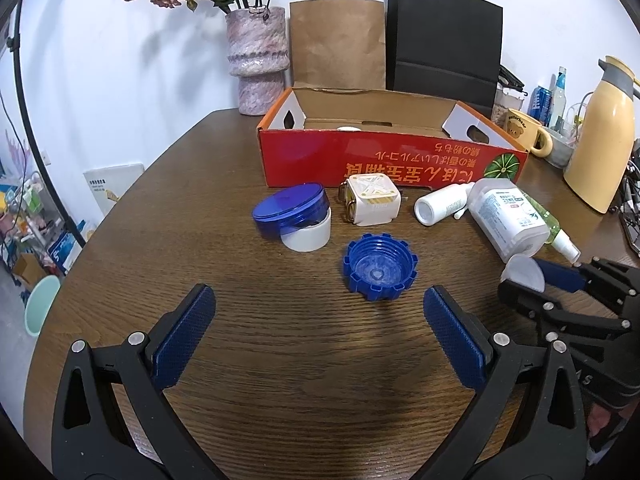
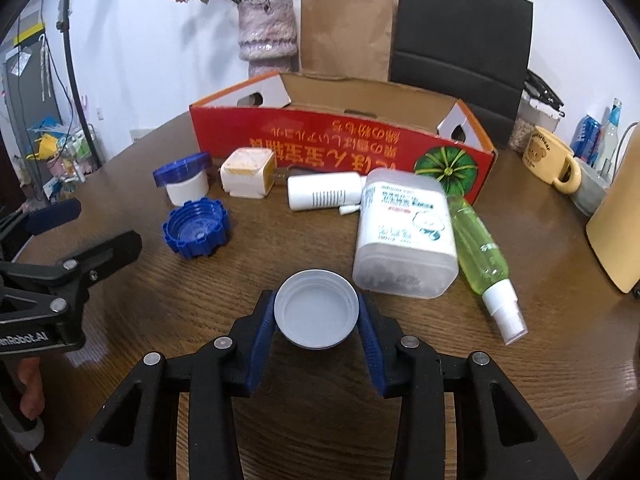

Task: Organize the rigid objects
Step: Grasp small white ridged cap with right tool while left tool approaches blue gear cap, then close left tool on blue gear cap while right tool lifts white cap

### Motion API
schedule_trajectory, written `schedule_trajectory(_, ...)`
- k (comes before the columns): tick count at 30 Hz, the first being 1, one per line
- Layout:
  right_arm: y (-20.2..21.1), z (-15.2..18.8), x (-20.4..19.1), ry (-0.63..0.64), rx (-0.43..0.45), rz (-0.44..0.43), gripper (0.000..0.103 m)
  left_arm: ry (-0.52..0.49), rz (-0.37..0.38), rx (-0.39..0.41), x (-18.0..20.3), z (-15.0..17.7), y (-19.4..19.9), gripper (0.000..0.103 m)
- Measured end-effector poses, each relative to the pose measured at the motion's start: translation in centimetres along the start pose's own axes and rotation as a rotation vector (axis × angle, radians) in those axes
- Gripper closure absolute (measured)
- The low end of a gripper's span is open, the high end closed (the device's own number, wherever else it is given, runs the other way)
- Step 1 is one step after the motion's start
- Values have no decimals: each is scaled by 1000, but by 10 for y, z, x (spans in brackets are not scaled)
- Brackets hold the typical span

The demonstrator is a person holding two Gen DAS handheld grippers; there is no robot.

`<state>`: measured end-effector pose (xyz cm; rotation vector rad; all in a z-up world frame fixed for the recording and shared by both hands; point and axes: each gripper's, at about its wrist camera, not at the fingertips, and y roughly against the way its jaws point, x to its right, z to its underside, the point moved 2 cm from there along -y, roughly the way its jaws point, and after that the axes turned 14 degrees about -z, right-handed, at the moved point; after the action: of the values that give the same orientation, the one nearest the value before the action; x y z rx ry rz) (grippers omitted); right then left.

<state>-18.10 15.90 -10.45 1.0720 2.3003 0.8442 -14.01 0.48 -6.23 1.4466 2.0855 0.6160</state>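
The right gripper (image 2: 316,312) is clamped on a pale grey screw cap (image 2: 316,309), open side up, held over the brown wooden table (image 2: 280,420). Just beyond lie a white tub on its side (image 2: 406,236) and a green spray bottle (image 2: 478,246), before the red cardboard box (image 2: 340,146). The left gripper (image 1: 320,316), jaws wide apart and empty, faces a blue ribbed cap (image 1: 379,266).

I read "enRobot.AI" on the black left tongs (image 2: 76,236). Upside-down yellow Japanese print on the red cardboard box (image 2: 340,148), illegible. White plastic jar label (image 2: 404,216) too blurred.
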Motion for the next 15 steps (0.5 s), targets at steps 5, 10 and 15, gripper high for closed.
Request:
schedule_trajectory(5,10,-5,5,-9,51,6,58,-14,-13,-18,5,0,-5,0)
schedule_trajectory(10,17,-10,11,-12,89,16,58,-28,-11,-53,14,-1,-14,0)
schedule_trajectory(15,21,-15,18,-8,114,30,58,-25,-7,-94,26,-5,-25,0)
